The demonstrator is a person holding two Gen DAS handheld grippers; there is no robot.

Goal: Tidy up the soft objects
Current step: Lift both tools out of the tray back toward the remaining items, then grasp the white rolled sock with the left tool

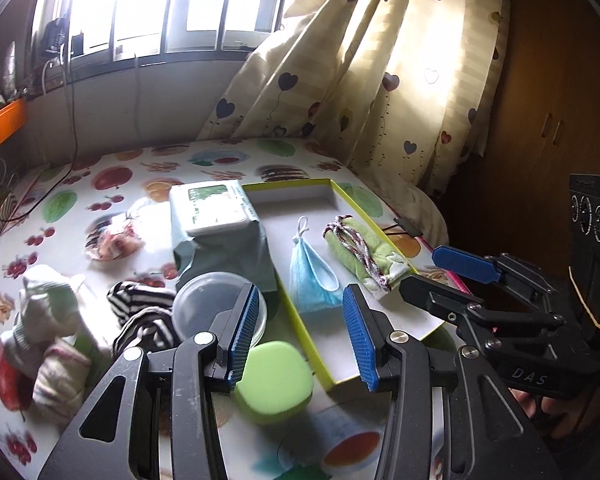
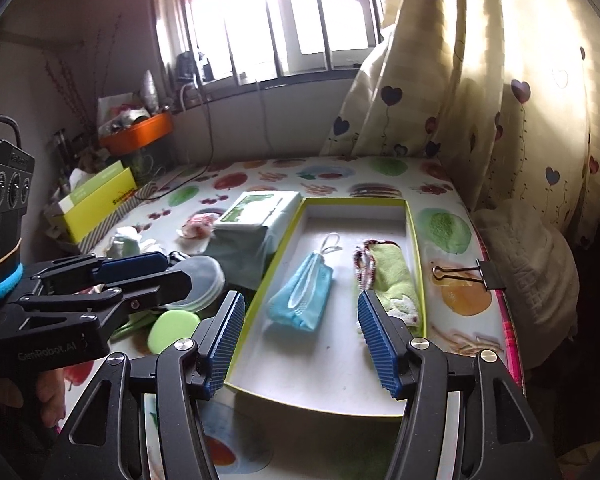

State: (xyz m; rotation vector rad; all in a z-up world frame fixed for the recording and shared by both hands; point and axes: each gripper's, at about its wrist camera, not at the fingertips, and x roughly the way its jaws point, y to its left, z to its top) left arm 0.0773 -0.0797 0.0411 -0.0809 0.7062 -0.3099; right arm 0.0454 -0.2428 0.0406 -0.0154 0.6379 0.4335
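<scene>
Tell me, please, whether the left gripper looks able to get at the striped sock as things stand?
Probably yes. The left gripper is open and empty, and the striped sock lies uncovered on the table just left of it, beside the clear lid, with nothing on top.

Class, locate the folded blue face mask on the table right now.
The blue face mask lies inside the yellow-rimmed box lid, in its left half in the right wrist view, just left of the rolled green cloth.
</scene>
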